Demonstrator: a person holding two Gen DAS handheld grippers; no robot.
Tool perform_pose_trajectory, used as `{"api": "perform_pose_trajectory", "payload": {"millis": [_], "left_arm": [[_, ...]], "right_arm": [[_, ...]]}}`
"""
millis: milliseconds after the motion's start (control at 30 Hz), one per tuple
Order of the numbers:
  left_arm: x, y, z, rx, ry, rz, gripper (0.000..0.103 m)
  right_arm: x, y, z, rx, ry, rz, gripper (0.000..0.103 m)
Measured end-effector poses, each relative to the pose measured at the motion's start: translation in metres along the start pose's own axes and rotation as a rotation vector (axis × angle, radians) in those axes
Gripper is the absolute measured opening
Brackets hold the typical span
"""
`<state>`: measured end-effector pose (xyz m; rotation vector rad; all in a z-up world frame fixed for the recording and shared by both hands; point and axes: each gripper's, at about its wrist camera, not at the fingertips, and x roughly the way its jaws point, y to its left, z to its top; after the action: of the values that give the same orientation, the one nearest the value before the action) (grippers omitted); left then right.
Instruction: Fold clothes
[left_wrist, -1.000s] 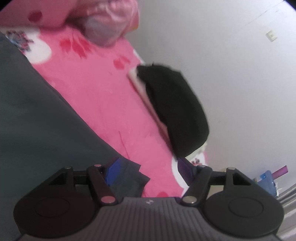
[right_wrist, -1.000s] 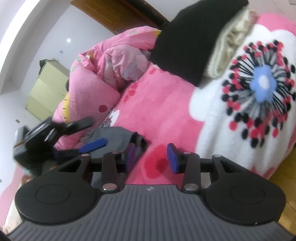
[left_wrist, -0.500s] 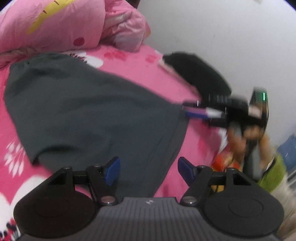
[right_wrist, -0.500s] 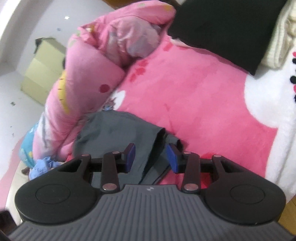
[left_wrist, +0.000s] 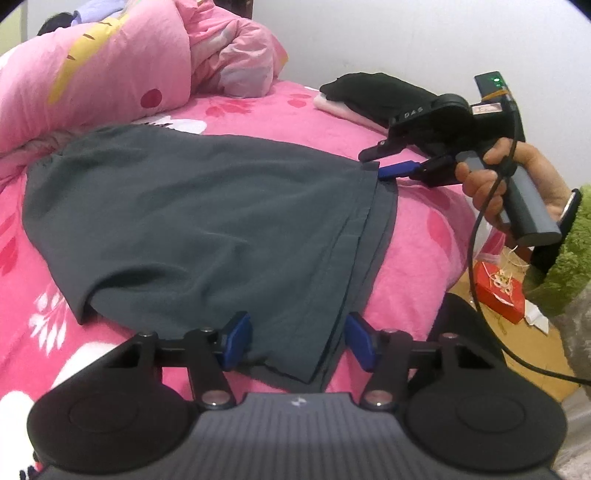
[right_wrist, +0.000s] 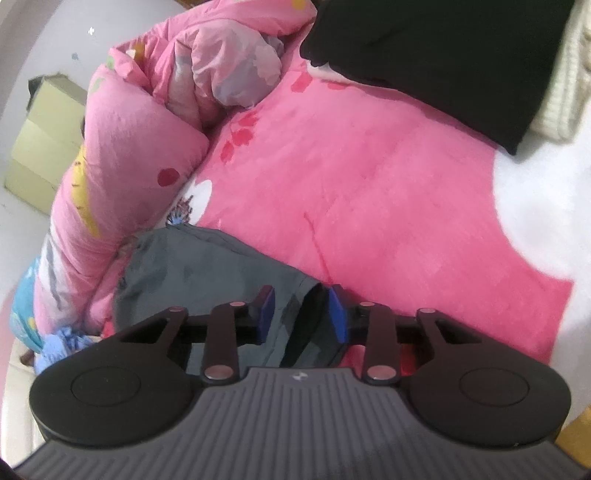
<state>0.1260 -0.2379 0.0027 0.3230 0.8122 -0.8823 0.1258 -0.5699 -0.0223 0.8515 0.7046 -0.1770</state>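
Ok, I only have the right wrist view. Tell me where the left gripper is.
Observer: The left gripper is at the near hem corner of the grey garment, jaws open with the corner between them.
Operator: Give me the garment's lay.
Observer: It lies spread flat on the pink bed, with two layers showing along the hem.
Operator: Now describe my gripper from outside.
Observer: The right gripper sits at the far hem corner, held by a hand in a green fuzzy sleeve.
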Motion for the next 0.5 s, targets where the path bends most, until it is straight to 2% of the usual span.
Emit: {"api": "perform_pose_trajectory", "payload": {"millis": [100,167,200,233,433,500], "left_arm": [[-0.001,0.003,-0.003,-0.013,-0.004,-0.005,0.055],[-0.002,0.002,-0.004,-0.016,-0.01,-0.005,0.055],[-0.003,0.002,-0.005,-0.015,-0.013,-0.003,0.055],[-0.004,0.001,-0.006,-0.013,-0.017,-0.001,0.055],[-0.004,-0.01,-0.009,0.053,-0.031,0.047,0.055],[-0.003,-0.012,-0.009,0.061,-0.033,0.058,0.049]], "right_arm": [[0.006,0.004,0.0,-0.032,0.004,-0.026,0.022],[0.007,0.007,0.0,-0.063,0.0,-0.04,0.014],[0.007,0.009,0.0,-0.079,-0.004,-0.043,0.006],[0.006,0.01,-0.001,-0.091,-0.009,-0.042,0.004],[-0.012,0.018,-0.004,-0.125,-0.063,-0.001,0.002],[-0.016,0.019,-0.004,-0.117,-0.068,0.014,0.002]]}}
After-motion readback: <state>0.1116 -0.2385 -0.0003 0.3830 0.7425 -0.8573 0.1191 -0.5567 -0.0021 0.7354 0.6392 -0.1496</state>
